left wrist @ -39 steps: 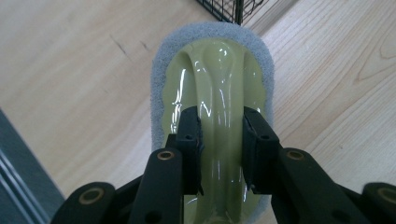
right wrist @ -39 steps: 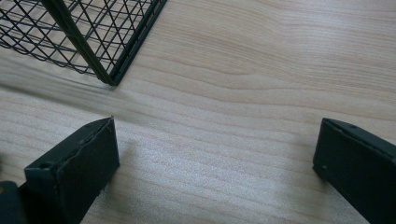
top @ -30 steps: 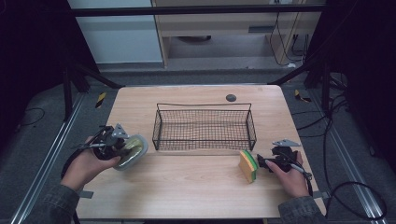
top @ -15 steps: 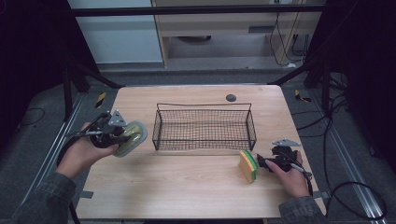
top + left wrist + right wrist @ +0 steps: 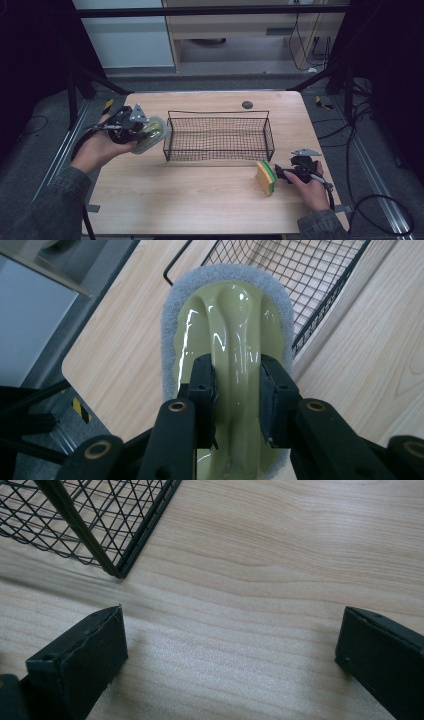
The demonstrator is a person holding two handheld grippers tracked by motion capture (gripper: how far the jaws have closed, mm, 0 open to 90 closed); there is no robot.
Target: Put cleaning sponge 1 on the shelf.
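Light wooden desk on grey floor, dark surrounds. Black wire basket at centre. Left hand-held gripper clamps glossy olive scrubber, grey pad, beside basket's left end. Right hand-held gripper open, near yellow-green sponge.

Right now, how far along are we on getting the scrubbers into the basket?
Done: nothing, the wire basket is empty. In hand: the left gripper is shut on the green scrub pad, raised beside the basket's left end. Left: drop it in, then the sponge, on edge on the table just ahead of the open right gripper.
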